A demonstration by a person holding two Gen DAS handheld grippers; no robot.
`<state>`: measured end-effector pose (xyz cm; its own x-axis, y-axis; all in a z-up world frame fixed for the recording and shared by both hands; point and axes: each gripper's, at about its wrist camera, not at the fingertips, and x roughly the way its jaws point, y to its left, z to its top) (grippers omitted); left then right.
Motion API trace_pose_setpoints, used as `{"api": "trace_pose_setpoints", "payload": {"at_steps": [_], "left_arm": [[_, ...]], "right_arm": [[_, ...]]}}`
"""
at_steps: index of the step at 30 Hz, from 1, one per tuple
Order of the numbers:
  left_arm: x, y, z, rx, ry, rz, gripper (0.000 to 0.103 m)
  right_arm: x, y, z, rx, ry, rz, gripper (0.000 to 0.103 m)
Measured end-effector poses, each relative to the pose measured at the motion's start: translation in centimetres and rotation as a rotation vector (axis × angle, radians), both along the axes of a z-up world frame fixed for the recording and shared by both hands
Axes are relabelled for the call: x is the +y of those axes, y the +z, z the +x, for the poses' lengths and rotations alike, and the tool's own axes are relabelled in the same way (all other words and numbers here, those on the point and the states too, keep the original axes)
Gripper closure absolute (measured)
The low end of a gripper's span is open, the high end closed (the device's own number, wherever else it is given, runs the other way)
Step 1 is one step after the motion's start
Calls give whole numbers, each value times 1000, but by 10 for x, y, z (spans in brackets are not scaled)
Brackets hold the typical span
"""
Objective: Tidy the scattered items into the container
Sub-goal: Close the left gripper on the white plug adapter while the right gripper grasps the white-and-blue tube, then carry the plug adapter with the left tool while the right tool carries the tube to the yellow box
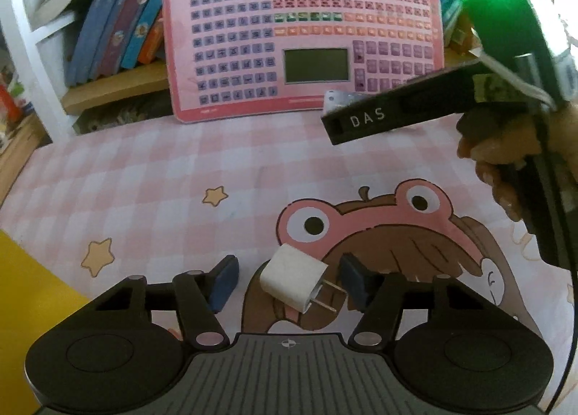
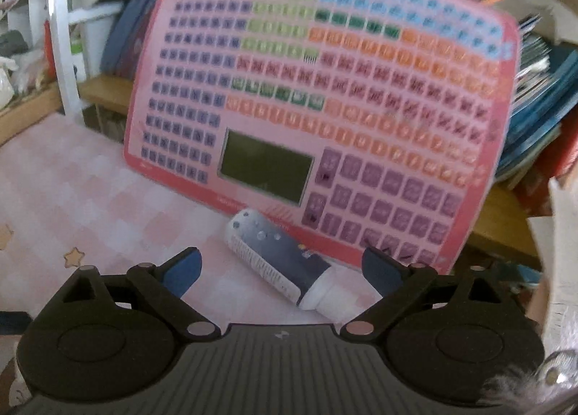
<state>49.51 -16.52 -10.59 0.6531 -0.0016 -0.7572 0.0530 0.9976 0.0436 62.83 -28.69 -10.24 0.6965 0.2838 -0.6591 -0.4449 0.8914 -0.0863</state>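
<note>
Two items at least still lie loose on the bench (image 1: 144,176): a white plug (image 1: 294,283) low in the left view, between the half-open left gripper (image 1: 289,281), untouched, and a bottle (image 2: 280,259) before the wide, empty right gripper (image 2: 281,267); no container shows

The plug adapter (image 1: 293,279) lies on the near part of the table mat (image 1: 151,191), between the fingers of the left gripper (image 1: 287,281), its prongs pointing right. Far behind it the learning board (image 1: 303,32) leans upright against the shelf (image 1: 115,84), with books (image 1: 119,17) to its left. The small device (image 2: 281,259) lies on the mat just before the board's lower edge, between the fingers of the right gripper (image 2: 281,270).
</note>
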Motion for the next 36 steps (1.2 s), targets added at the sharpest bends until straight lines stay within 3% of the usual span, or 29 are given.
{"api": "trace_pose_setpoints", "payload": {"at_steps": [3,6,8,11,13,16,25,36], "left_arm": [[3,1,-1,-2,4,0,52],[2,3,-1,2,-11,10,67],[1,3,-2,3,-20,23,67],[0,4,-2,16,-27,28,67],[1,6,-3,27,-25,22,67],[3,14,-11,13,-27,10,67],[15,37,-45,-3,-6,-59,67],[26,73,-101,-43,9,-162,67]], "right_arm": [[5,-9,3,18,24,-45,20],[5,-12,3,13,32,-42,22],[6,-12,4,18,35,-39,26],[8,-10,0,30,39,-41,56],[11,-7,-4,50,53,-58,65],[11,-4,-15,82,65,-56,70],[1,11,-84,168,53,44,71],[-26,40,-182,167,-4,102,72]]}}
